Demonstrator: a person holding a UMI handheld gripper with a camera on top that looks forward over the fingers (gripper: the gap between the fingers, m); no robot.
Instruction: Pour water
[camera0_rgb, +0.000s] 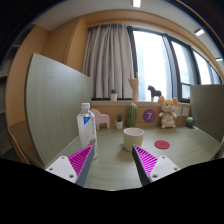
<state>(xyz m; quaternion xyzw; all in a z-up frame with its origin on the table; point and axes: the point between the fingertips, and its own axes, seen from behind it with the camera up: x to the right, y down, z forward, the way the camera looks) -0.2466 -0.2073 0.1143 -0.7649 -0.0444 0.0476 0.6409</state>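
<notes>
A clear plastic water bottle (87, 124) with a blue cap and a white label stands upright on the table, beyond my left finger (79, 161). A white cup (133, 138) stands upright to the bottle's right, just ahead of the gap between my fingers and nearer the right finger (147, 162). My gripper (113, 163) is open, magenta pads wide apart, with only bare table between them. It touches neither the bottle nor the cup.
A pink disc (161, 146) lies right of the cup. Behind stand a green cactus (131, 115), a purple clock (149, 116), a plush toy (168, 113), a small white and pink toy (102, 121) and a green ball (190, 123). Grey partitions (55, 100) flank the table.
</notes>
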